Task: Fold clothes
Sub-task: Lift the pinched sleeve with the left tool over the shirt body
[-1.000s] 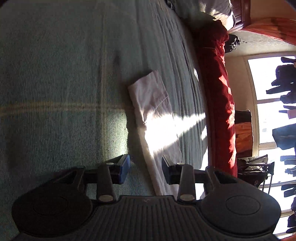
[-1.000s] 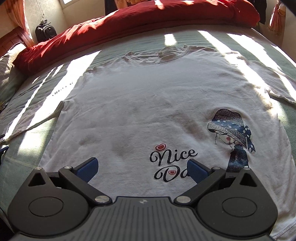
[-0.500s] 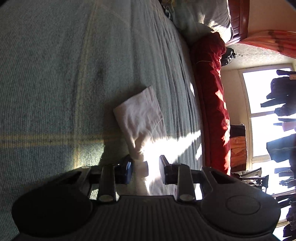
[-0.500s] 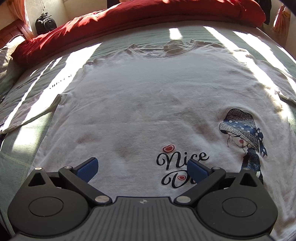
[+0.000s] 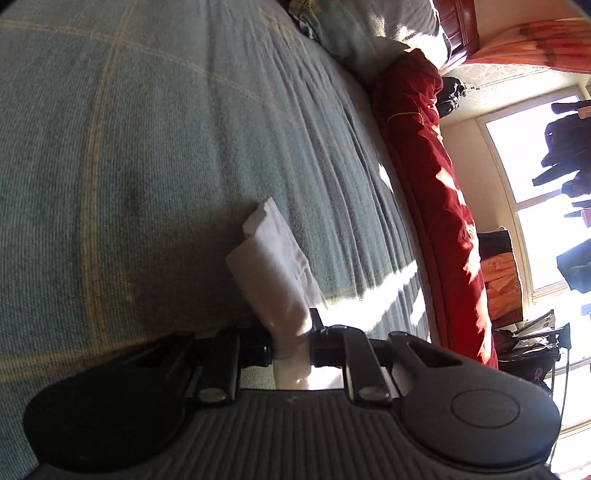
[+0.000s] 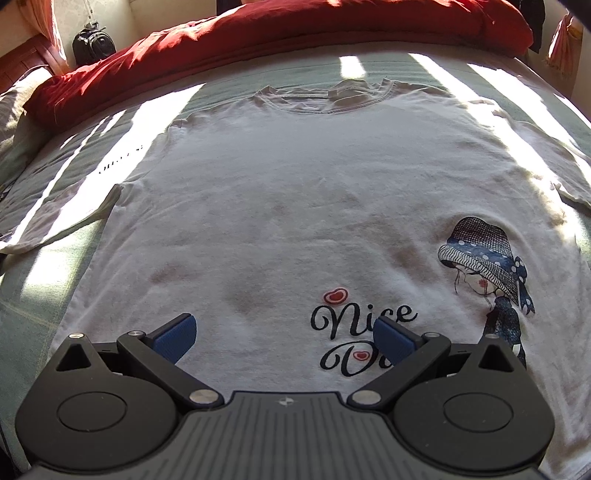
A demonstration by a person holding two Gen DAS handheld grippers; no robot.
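Left wrist view: left gripper (image 5: 291,341), jaws closing on the white cotton T-shirt sleeve (image 5: 271,266), cloth bunched between the pads.
Sleeve: runs from the jaws out over the grey-green woven bedspread (image 5: 147,147).
Right wrist view: right gripper (image 6: 283,334), jaws spread wide, nothing between them, above the hem.
White printed T-shirt (image 6: 295,206): flat on the bed, front up, collar far.
Beyond: rumpled red quilt (image 6: 295,26) along the bed's far edge.
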